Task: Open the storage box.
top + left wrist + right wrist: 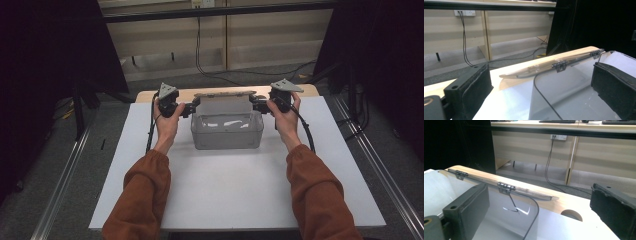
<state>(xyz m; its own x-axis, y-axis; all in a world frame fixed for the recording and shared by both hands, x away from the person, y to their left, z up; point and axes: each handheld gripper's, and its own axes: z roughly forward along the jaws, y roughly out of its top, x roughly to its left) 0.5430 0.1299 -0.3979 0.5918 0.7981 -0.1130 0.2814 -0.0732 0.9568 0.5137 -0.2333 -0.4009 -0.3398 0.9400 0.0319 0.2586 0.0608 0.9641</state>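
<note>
A white sheet [235, 185] covers the bench, whose bare wooden edge [150, 94] shows at the far side, with a round hole [571, 215] cut through it. Beyond, black cables [200, 50] drop down a pale wall panel to the grey floor [70, 150], below a wall socket [464, 12].

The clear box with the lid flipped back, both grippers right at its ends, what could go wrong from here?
1. The clear box has its hinged lid lying open over the table's far edge; a backward nudge might strain the hinges.
2. The left gripper and right gripper stand open astride the box's end walls; pulling away crookedly could snag a wall and drag the box.
</note>
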